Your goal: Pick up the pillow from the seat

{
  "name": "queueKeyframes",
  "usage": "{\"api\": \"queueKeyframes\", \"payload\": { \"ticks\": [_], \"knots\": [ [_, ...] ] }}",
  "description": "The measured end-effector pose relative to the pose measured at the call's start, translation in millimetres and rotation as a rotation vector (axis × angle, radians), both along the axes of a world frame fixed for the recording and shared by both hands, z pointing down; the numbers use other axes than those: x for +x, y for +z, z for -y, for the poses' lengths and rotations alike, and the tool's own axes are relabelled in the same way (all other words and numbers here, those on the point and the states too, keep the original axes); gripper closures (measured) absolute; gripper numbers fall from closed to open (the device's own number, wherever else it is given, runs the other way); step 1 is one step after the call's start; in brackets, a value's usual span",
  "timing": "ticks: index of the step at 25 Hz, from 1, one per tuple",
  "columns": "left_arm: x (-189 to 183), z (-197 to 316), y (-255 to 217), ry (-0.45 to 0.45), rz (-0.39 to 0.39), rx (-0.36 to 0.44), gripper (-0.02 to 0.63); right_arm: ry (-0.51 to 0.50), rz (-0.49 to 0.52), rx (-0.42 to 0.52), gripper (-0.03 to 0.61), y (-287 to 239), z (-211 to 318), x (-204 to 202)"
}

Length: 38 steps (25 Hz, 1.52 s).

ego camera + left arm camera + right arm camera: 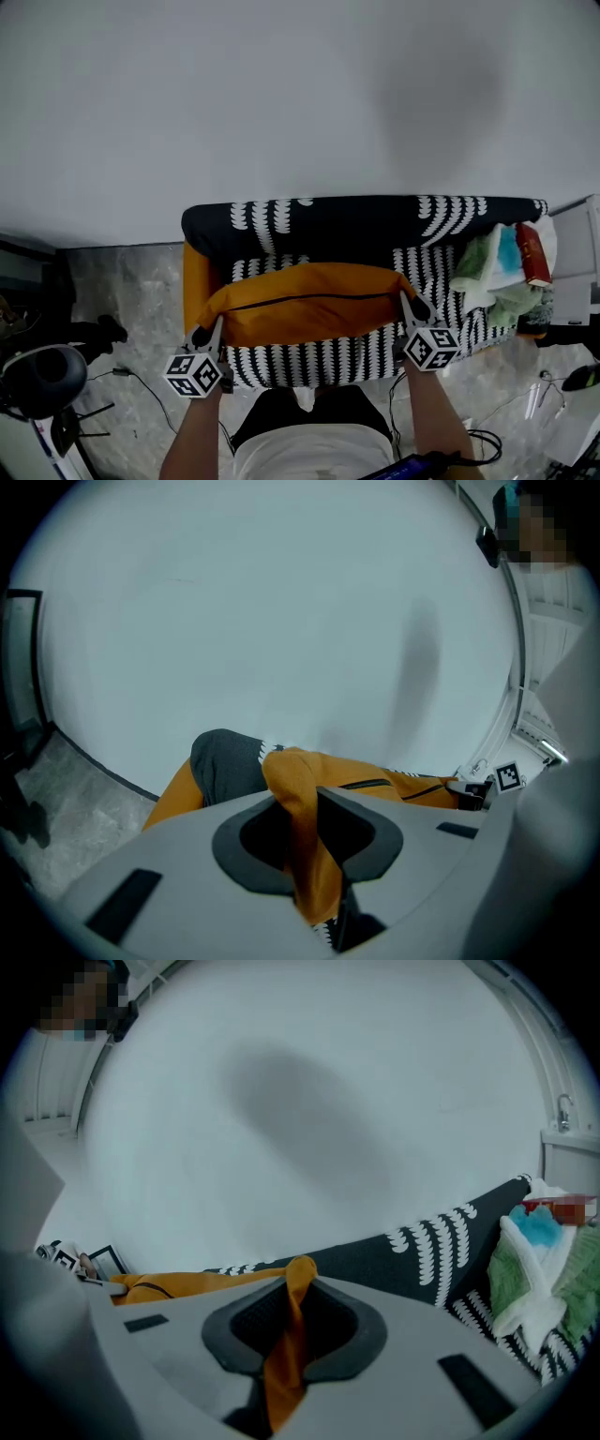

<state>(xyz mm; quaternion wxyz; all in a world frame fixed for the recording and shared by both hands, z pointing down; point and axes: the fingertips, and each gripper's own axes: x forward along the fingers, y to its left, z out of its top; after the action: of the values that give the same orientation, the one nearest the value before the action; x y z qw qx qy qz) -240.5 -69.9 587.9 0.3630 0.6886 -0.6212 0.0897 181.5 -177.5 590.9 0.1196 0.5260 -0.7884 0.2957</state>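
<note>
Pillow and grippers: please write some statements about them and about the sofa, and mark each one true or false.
1. The pillow is orange. True.
2. The left gripper holds nothing. False: it is shut on one end of the pillow.
3. The right gripper is shut on the other end of the pillow. True.
4. The sofa is plain grey. False: it is black with a white pattern.
5. In the head view, the cloths lie at the sofa's left end. False: they lie at its right end.
</note>
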Motion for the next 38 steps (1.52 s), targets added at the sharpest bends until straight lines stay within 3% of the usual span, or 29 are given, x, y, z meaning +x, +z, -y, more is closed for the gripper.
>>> {"api": "queueKeyframes", "payload": {
  "ticks": [20, 38],
  "knots": [
    [-1.3, 12.9, -88.0, 0.068, -0.002, 0.124, 0.538, -0.025, 0.013, 0.163, 0.523, -101.1, 5.1, -0.8],
    [-18.8, 11.2, -189.9, 0.085, 0.012, 0.315, 0.541, -0.035, 0.083, 0.307, 0.525, -192.5, -3.5, -16.3]
  ]
}}
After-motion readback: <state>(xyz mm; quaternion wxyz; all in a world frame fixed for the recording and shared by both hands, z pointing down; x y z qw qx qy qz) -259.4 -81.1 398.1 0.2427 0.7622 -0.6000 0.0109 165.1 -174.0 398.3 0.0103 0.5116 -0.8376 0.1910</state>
